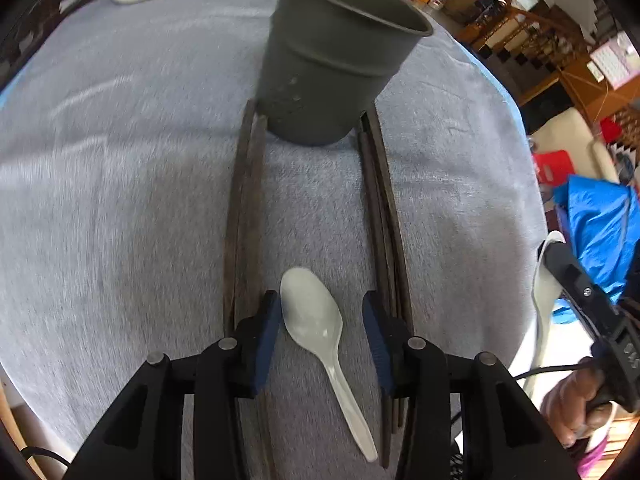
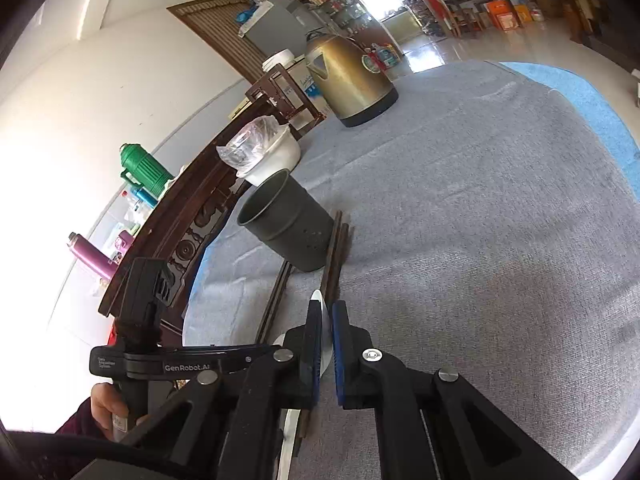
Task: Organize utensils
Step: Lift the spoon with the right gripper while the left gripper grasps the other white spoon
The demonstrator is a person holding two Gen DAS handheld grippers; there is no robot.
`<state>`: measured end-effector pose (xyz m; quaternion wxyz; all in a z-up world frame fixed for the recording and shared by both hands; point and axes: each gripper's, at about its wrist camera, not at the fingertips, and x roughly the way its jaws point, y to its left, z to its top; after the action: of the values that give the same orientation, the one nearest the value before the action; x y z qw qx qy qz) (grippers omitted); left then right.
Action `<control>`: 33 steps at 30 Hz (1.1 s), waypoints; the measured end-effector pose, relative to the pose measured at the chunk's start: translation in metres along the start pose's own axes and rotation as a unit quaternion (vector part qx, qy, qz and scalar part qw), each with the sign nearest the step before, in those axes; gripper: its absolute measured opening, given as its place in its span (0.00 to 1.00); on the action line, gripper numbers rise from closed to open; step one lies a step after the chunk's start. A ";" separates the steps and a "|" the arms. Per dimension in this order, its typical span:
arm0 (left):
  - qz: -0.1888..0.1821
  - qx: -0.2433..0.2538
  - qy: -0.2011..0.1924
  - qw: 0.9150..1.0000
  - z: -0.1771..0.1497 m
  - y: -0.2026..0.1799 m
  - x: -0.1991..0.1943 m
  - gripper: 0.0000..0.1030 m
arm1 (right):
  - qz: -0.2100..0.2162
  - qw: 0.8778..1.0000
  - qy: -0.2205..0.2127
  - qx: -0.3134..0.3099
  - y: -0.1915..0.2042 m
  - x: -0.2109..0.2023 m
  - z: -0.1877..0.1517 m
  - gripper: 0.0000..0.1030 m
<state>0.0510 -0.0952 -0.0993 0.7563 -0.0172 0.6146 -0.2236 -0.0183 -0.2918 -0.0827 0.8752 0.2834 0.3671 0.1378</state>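
White spoon [image 1: 316,320] lies between the open left tool [image 1: 322,336].

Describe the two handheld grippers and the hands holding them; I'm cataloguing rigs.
Both grippers, the left gripper and the right gripper, are matte black plastic linkages with silver pivot pins and blue ribbed finger pads. The left unit's bar reads GenRobot.AI in white. A thin black cable trails from each. A bare hand grips the right handle, by a magenta sleeve.

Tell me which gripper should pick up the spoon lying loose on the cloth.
Left. The left gripper is open astride the loose spoon; the right gripper is shut on a second spoon.
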 end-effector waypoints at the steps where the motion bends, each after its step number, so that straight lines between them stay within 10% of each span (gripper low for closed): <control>1: 0.004 0.006 -0.004 1.000 0.000 -0.002 0.000 0.34 | -0.001 1.000 -0.001 0.001 0.000 -0.001 0.000 0.05; 8: 0.001 0.026 -0.036 0.999 0.011 -0.001 -0.008 0.00 | -0.017 1.000 -0.006 -0.016 0.005 0.000 0.010 0.05; 16: -0.025 0.071 -0.029 0.997 0.005 0.004 -0.036 0.00 | -0.044 0.997 -0.036 -0.056 0.028 0.014 0.035 0.05; 23: 0.007 0.120 -0.014 0.993 0.004 -0.008 -0.013 0.36 | -0.043 0.998 -0.025 -0.047 0.028 0.020 0.020 0.05; 33: 0.015 0.160 -0.010 0.987 0.002 -0.015 -0.007 0.28 | -0.053 0.998 -0.023 -0.021 0.009 0.007 0.013 0.05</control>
<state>0.0468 -0.1070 -0.0876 0.7585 0.1109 0.5636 -0.3078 -0.0042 -0.2865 -0.0740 0.8951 0.2482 0.3587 0.0927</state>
